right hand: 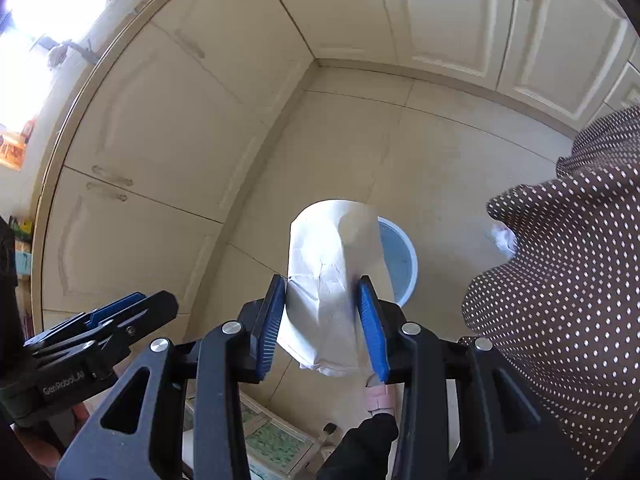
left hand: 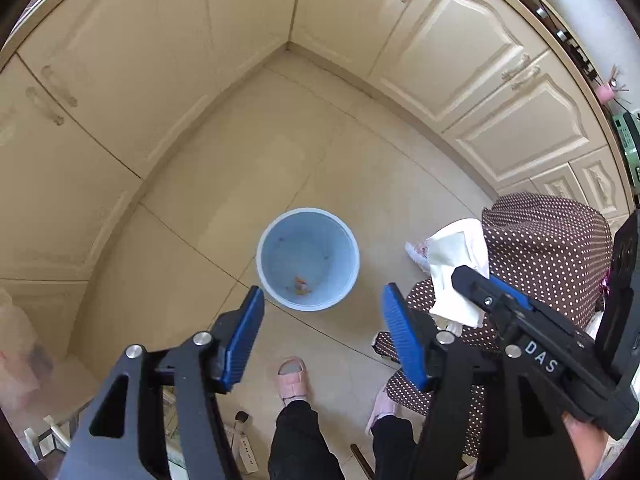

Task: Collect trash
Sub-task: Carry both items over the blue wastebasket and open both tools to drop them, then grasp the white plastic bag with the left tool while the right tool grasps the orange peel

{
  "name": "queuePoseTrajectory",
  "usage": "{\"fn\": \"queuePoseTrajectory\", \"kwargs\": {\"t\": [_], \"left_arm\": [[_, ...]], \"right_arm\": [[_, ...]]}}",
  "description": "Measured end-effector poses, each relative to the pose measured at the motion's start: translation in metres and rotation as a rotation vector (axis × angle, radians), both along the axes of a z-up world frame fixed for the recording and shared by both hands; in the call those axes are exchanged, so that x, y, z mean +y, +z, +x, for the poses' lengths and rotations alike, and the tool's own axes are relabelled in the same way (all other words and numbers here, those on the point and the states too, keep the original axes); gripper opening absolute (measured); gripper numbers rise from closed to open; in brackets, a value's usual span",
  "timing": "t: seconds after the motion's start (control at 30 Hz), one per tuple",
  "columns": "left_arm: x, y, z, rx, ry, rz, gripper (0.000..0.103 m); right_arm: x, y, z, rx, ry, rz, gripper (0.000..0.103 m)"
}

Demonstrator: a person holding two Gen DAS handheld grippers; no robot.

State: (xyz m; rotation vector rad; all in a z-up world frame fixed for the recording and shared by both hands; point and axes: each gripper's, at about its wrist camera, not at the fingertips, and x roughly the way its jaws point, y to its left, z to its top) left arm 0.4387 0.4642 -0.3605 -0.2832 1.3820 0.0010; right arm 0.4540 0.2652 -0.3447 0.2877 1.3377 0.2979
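Right wrist view: a crumpled white paper is pinched between the blue pads of the right gripper, hanging above the floor with the pale blue bin just behind it at about two o'clock. So this piece looks collected but not yet dropped. In the left wrist view the left gripper stands spread with nothing between its jaws, the bin at twelve o'clock from it, open, with a small orange scrap on its bottom. At three o'clock hangs a brown dotted cloth. Judging by this, the release over the bin remains; whether more trash is left I cannot tell.
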Motion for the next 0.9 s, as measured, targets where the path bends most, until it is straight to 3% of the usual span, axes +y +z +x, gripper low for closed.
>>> {"fn": "queuePoseTrajectory", "kwargs": {"t": [0.23,0.3,0.37,0.6,0.8,0.9], "left_arm": [[0.015,0.024,-0.003,-0.042,0.049,0.024,0.06],[0.015,0.034,-0.004,-0.059,0.057,0.028,0.06],[0.015,0.042,-0.006,-0.071,0.06,0.033,0.062],[-0.013,0.074,-0.012,-0.115,0.046,0.04,0.062],[-0.096,0.101,-0.01,-0.158,-0.069,-0.003,0.063],[-0.166,0.11,-0.013,-0.166,-0.171,-0.047,0.063]], "right_arm": [[0.015,0.006,0.011,-0.047,0.031,0.035,0.037],[0.014,0.01,0.013,-0.064,0.038,0.048,0.049],[0.013,0.017,0.014,-0.08,0.04,0.044,0.05],[-0.032,0.056,0.0,-0.156,-0.014,0.002,0.05],[-0.121,0.1,-0.033,-0.256,-0.138,-0.083,0.051],[-0.178,0.117,-0.057,-0.299,-0.209,-0.137,0.051]]}}
